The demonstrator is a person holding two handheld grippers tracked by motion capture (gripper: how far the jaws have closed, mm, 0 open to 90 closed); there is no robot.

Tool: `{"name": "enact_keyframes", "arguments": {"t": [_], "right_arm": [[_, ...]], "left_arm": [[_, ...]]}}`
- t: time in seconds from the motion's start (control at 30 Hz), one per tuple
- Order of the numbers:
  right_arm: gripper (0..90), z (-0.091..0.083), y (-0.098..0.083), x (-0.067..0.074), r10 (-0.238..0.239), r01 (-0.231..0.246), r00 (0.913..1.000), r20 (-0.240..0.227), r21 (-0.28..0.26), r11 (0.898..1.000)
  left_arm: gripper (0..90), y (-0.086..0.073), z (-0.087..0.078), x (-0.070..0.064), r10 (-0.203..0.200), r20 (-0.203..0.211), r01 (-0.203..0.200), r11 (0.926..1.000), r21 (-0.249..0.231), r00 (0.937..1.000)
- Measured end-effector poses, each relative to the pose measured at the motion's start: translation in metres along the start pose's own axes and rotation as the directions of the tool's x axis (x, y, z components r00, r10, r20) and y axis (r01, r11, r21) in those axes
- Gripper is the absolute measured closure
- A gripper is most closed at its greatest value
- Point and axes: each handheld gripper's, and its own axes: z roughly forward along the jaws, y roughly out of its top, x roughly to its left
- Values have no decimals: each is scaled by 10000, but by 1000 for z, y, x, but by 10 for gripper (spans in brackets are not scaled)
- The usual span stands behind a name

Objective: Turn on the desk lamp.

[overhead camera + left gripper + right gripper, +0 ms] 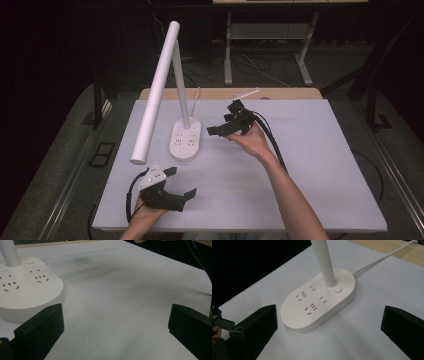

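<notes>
A white desk lamp stands at the middle left of the white mat [300, 165]. Its oval base [185, 140] carries several sockets, and its long tube head [155, 95] slants down to the left. My right gripper [219, 128] hovers open just right of the base, aimed at it. In the right gripper view the base [317, 300], the stem [324, 262] and a round button [338, 289] lie ahead of the open gripper [329, 327]. My left gripper [182, 181] is open and empty near the front edge. It [115, 330] points over bare mat, with the base [27, 290] at left.
The lamp's white cable [382, 257] runs off the base toward the wooden table edge [290, 93] at the back. Black cables [272, 140] trail from the right gripper along the forearm. A metal table frame [227, 50] stands beyond, on the dark floor.
</notes>
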Motion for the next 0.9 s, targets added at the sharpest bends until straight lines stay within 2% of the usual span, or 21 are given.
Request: {"name": "enact_keyframes", "arguments": {"t": [0.1,0.13,0.2,0.37,0.4,0.53,0.67,0.77,0.8,0.83,0.9], "right_arm": [[1,6,5,0,-66,65,9998,163,44,10000],[47,10,6,0,-140,139,9997,182,31,9999],[47,14,8,0,-148,148,9996,255,-11,9999],[66,22,12,-2,-48,39,9992,406,222,9997],[148,27,14,-3,-52,39,9992,409,323,9995],[163,33,15,-4,-39,33,9994,330,172,9998],[300,43,16,-6,52,-53,9997,258,65,10000],[346,48,16,-8,184,-184,9997,166,37,9998],[393,53,15,-8,297,-300,9993,246,92,9995],[393,53,15,-8,297,-300,9993,246,92,9995],[468,62,14,-9,419,-422,9988,256,118,9990]], "left_arm": [[0,0,-1,1,30,-33,-30,10000,19,10000],[0,0,-1,1,35,-41,-35,10000,9,10000],[0,0,-1,1,-7,-48,7,10000,-9,10000],[0,0,-1,1,-20,-76,20,10000,-9,10000],[0,0,-1,1,-34,-68,34,10000,-15,10000],[0,0,-1,1,11,-70,-11,10000,-22,10000],[0,0,-1,2,-5,-65,4,10000,-26,10000],[0,0,-2,2,-7,-81,7,10000,-26,10000],[0,0,-2,2,0,-91,0,10000,-26,10000],[0,0,-2,2,0,-91,0,10000,-26,10000],[0,0,-2,3,-29,-92,28,10000,-71,10000]]}}
